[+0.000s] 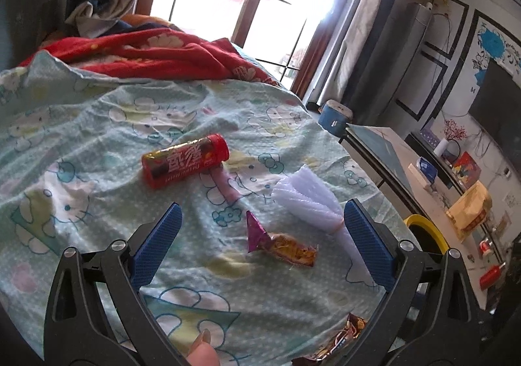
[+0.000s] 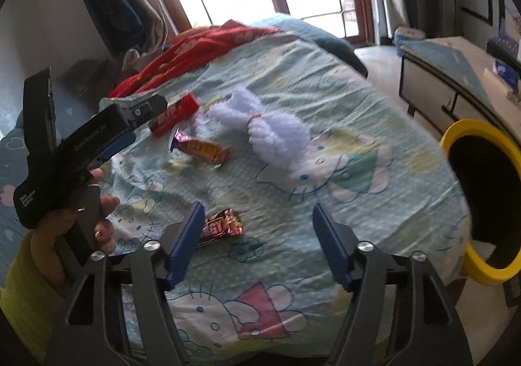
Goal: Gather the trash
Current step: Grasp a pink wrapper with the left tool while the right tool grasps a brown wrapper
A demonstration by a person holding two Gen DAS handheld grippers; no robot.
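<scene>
Trash lies on a bed with a cartoon-cat sheet [image 1: 97, 124]. My left gripper [image 1: 263, 206] hovers open over it, nothing between its fingers. Just ahead of it lies a purple and orange candy wrapper [image 1: 283, 243], with a white foam net [image 1: 302, 199] by the right finger and a red snack tube [image 1: 185, 160] further off. My right gripper [image 2: 258, 207] is also open and empty; a red wrapper [image 2: 224, 224] lies partly behind its left finger. The yellow-rimmed bin [image 2: 469, 128] stands at the bed's right edge.
A red blanket [image 1: 156, 53] is bunched at the far end of the bed. A low table [image 1: 400, 154] with boxes and bottles stands to the right, with a blue pot [image 1: 335, 118] on the floor beyond it. A hand [image 2: 104, 212] holds the left gripper's handle.
</scene>
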